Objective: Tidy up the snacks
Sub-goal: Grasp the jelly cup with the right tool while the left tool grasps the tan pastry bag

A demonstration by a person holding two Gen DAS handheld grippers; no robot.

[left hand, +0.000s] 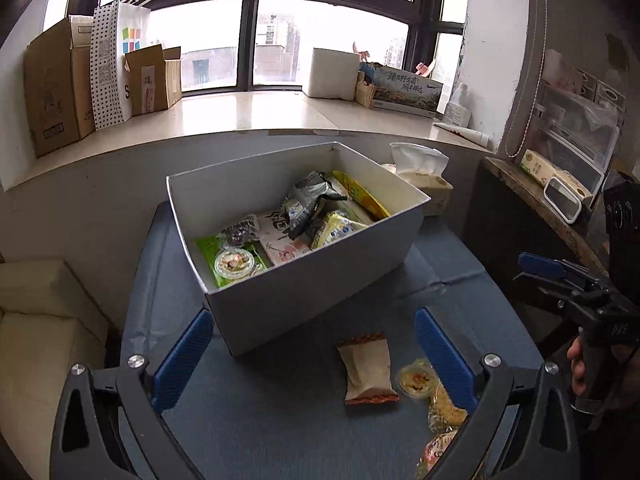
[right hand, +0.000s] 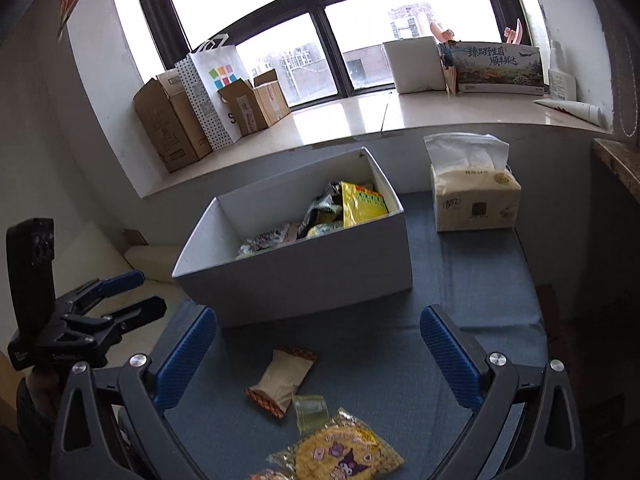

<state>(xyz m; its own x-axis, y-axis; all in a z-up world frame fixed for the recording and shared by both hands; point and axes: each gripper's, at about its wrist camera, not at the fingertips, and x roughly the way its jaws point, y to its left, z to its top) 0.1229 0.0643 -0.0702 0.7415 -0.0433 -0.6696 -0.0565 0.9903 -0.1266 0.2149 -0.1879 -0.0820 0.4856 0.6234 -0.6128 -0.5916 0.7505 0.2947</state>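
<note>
The left gripper (left hand: 314, 354) filled the bottom of the left wrist view with its blue pads spread wide and nothing between them but blue cloth. The right gripper (right hand: 318, 354) did the same in the right wrist view, jaws fully apart and empty.

In the left wrist view, going left to right: cardboard boxes (left hand: 52, 88) and a dotted paper bag (left hand: 105, 68) stood on the windowsill at upper left. The white box (left hand: 316, 280) sat at the centre of the frame on the blue cloth (left hand: 260, 412), already holding several snack packets, with a green packet (left hand: 208, 250) and a clear jelly cup (left hand: 234, 264) at its lower left corner and a yellow packet (left hand: 362, 194) toward its far right. Below the box, lower centre, lay a beige wrapped snack (left hand: 368, 368); just to its right was a second jelly cup (left hand: 416, 380), then a round yellow cracker pack (left hand: 444, 410) partly hidden by the right pad. A tissue pack (left hand: 424, 178) stood behind the box's right corner. The other gripper showed at the right edge, held by a hand (left hand: 578, 368).

In the right wrist view, the same loose snacks lay at lower centre, in front of the box and apart from it.
</note>
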